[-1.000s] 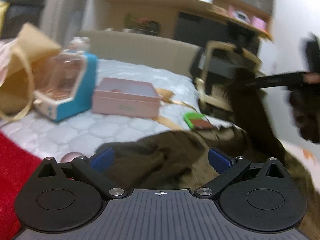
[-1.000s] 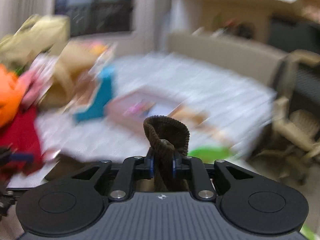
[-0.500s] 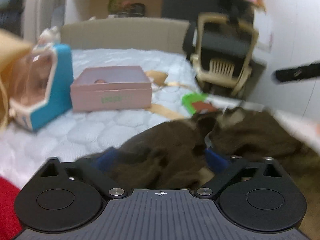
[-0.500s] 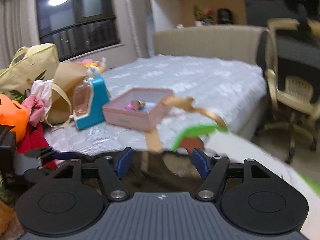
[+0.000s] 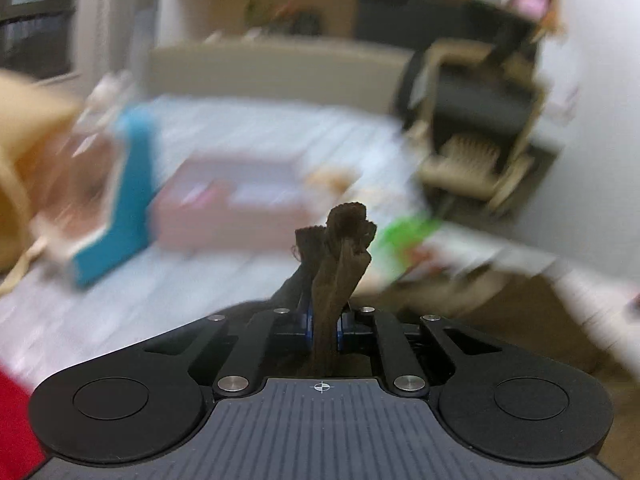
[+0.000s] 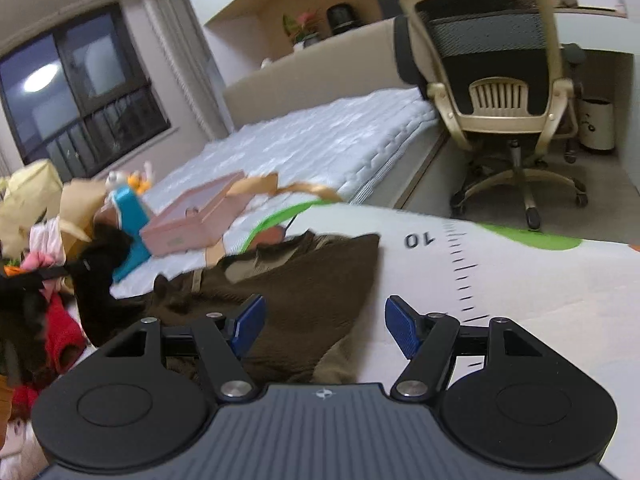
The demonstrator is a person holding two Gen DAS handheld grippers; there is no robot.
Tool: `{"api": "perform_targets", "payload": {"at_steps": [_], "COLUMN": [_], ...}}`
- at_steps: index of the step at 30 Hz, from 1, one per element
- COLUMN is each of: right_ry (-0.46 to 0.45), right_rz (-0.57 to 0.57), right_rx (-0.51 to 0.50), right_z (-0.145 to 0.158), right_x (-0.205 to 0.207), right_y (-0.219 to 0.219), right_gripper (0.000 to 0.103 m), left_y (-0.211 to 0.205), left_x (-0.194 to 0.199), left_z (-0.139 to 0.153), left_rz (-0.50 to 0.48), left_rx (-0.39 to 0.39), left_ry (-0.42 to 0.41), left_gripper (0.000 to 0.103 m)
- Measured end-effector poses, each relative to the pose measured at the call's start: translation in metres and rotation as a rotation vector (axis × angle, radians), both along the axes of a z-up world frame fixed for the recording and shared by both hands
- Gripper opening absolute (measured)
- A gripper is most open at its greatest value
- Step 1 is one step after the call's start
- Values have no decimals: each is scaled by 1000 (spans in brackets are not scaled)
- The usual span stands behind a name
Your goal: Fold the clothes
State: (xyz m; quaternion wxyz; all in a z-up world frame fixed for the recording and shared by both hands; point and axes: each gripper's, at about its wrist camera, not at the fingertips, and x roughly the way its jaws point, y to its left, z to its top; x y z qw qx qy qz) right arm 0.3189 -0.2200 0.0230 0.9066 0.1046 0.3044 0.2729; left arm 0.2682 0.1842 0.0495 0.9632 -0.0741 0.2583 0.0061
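while a bunched fold of the brown garment [image 5: 334, 268] was pinched between its blue pads, the left gripper [image 5: 323, 326] was seen closed tight on the cloth, the ribbed fabric standing up past the fingertips. beyond it the left wrist view was heavily blurred, and only a pink box [image 5: 232, 208], a blue toy case [image 5: 120, 208] and a desk chair [image 5: 476, 120] could be made out over the white bed [image 5: 120, 300].

the right gripper [image 6: 323, 326] was held with its jaws wide apart and nothing between the blue pads [image 6: 402, 330]. just ahead of it, the rest of the brown garment [image 6: 296, 292] was spread in loose folds across a white mat [image 6: 520, 280] printed with a ruler scale and green patches. beyond the garment, the pink box [image 6: 192, 224] and the blue toy case [image 6: 130, 216] were set close together on the quilted bed [image 6: 320, 140]. a heap of red and pink clothes [image 6: 52, 312] was piled at the left edge, and the desk chair [image 6: 496, 80] was standing on the floor past the bed's corner.
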Motion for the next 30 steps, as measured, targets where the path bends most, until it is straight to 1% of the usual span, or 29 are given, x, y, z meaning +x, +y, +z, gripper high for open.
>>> {"api": "perform_targets", "payload": {"at_steps": [3, 4, 5, 6, 7, 8, 10, 13, 15, 18, 21, 22, 24, 25, 26, 27, 30], "right_ry": [-14, -13, -12, -12, -11, -10, -23, -52, -51, -3, 72, 90, 134, 120, 103, 59, -79], "right_rz": [-12, -16, -19, -23, -27, -31, -32, -24, 1, 46, 49, 53, 85, 96, 105, 113, 81], "right_rx": [26, 33, 39, 35, 31, 26, 13, -32, -60, -81, -113, -132, -160, -175, -191, -203, -186], "right_z": [0, 0, 0, 0, 0, 1, 5, 10, 10, 3, -16, -23, -39, -42, -45, -40, -9], "right_x": [0, 0, 0, 0, 0, 0, 0, 5, 13, 33, 59, 67, 77, 75, 72, 67, 52], "right_y": [-5, -5, -6, -6, -6, -7, -7, 3, 21, 56, 91, 101, 120, 127, 134, 137, 123], "right_gripper": [67, 67, 67, 67, 67, 67, 67, 67, 67, 67, 66, 64, 26, 25, 17, 13, 12], "left_y": [-45, -60, -75, -87, -98, -105, -109, -88, -72, -52, -37, -33, -27, -24, -22, -22, -25], "left_x": [13, 17, 22, 27, 32, 35, 34, 23, 13, 2, -16, -22, -27, -29, -29, -27, -18], "left_z": [27, 36, 45, 49, 45, 41, 35, 29, 25, 19, 12, 9, -3, -9, -15, -22, -38], "left_rz": [-136, -182, -227, -266, -296, -313, -312, -260, -221, -187, -217, -237, -281, -303, -322, -339, -364], "left_rx": [-76, -102, -127, -149, -165, -173, -171, -186, -160, -98, -81, -83, -96, -104, -116, -132, -181], "left_ry": [-73, -98, -122, -129, -115, -106, -103, -97, -95, -75, -16, 3, 45, 66, 85, 101, 117], "left_gripper": [11, 14, 30, 43, 68, 81, 84, 92, 93, 94, 96, 97, 98, 99, 99, 99, 99]}}
